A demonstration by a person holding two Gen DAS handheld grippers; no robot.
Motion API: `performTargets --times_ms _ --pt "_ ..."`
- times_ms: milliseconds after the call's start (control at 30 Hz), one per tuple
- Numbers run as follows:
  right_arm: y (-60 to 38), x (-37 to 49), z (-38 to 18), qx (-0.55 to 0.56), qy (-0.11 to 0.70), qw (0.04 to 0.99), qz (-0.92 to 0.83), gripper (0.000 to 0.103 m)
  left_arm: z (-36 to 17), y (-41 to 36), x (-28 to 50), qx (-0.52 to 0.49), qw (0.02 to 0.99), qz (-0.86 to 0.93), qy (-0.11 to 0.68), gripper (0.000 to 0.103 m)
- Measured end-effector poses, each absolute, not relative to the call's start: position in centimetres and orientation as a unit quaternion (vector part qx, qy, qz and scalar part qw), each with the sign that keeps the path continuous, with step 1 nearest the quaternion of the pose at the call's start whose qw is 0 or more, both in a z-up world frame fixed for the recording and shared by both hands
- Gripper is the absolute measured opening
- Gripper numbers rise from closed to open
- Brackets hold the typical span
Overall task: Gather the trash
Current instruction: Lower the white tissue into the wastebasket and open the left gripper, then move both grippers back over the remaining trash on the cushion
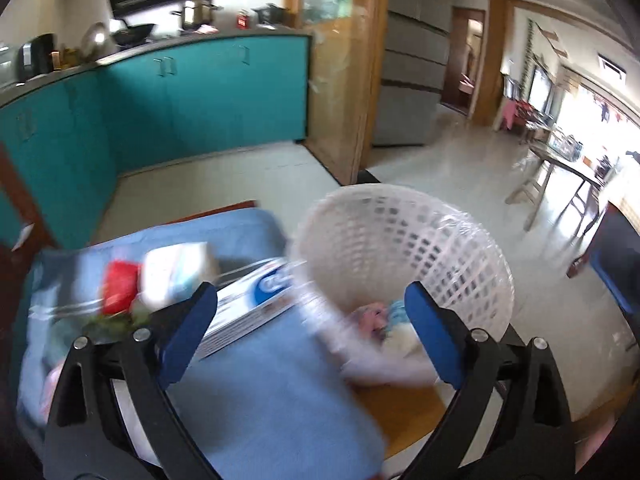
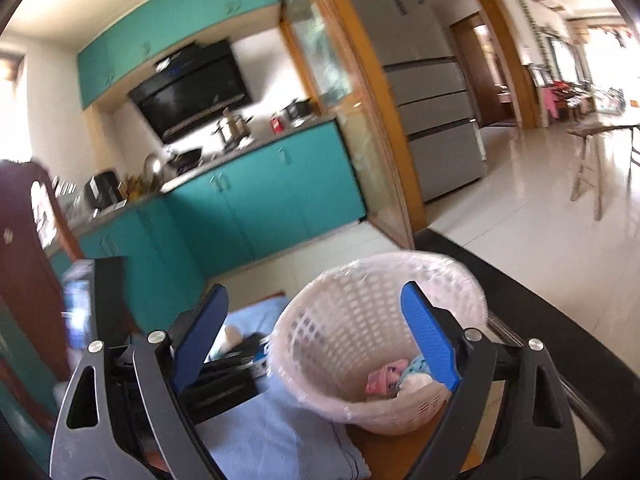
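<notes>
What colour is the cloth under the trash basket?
Light blue cloth, clearest in the left wrist view, beside the white basket.

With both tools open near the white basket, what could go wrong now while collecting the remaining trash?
1. The white basket tilts toward the blue cloth and stands near the table's edge; a bump from the left tool might tip it over.
2. The toothpaste box touches the basket's rim, so pulling it could drag the basket.
3. The red item and white pack look blurred; aiming could miss.
</notes>
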State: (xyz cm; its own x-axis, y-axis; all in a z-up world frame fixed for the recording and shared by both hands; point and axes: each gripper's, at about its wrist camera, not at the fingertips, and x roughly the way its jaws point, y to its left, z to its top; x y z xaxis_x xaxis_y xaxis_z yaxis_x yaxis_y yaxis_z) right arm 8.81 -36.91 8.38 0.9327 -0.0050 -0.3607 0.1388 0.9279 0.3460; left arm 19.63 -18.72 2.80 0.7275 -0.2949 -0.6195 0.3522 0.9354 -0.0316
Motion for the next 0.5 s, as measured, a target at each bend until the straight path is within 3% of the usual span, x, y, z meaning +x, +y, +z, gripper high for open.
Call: performTargets --times_ms 200,500 --pt "-32.4 10.4 7.6 0.132 0.239 0.962 0.027 0.086 4.5 -7.9 13.4 0.035 0.956 -0.083 0.279 0.1" --pt "-26.9 10.7 6.3 0.066 0.293 0.95 0.084 0.087 0.9 2.6 11.3 -0.058 0.94 0.011 0.335 0.1"
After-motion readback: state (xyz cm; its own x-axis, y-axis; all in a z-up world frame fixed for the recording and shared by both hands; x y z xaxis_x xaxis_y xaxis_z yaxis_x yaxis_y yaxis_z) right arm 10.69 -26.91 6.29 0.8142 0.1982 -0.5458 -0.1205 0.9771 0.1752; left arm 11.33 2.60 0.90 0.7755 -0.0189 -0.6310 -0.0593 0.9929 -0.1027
